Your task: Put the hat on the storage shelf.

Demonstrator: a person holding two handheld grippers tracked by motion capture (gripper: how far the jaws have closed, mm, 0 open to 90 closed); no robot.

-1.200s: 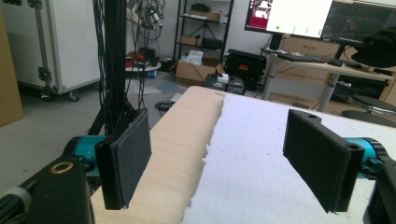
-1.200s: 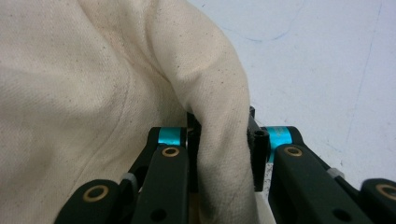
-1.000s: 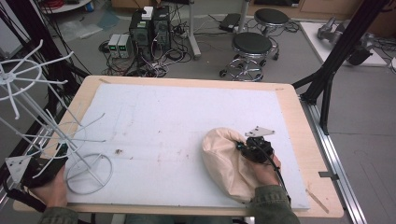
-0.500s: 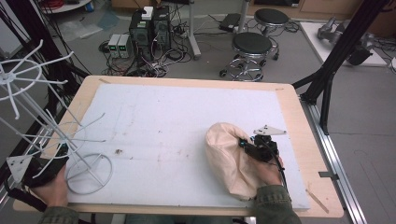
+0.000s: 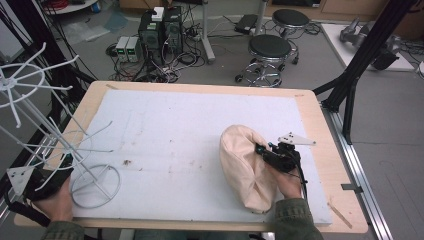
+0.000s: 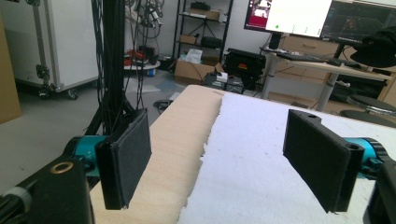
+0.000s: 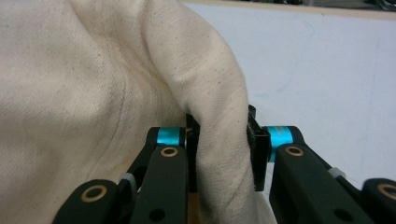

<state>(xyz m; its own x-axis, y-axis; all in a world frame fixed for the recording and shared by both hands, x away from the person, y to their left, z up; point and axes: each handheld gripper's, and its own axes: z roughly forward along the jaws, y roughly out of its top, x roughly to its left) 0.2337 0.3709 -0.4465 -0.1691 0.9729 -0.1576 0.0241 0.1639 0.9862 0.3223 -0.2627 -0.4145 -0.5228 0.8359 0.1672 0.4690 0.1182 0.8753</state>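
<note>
Your right gripper point(image 5: 261, 151) has its fingers pinching a fold of the cream cloth bag point(image 5: 245, 167) lying right of centre on the worktop point(image 5: 165, 125), while your left gripper point(image 6: 224, 158), fingers spread and empty, waits beside the white wire rack point(image 5: 60, 145); lifting the bag toward it appears next.

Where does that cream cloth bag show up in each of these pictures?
High view: the cream cloth bag lies right of centre on the white mat, beside the right claw.
Left gripper view: not in it.
Right gripper view: a fold pinched between the jaws.
Shared landmark: the white mat.
</note>
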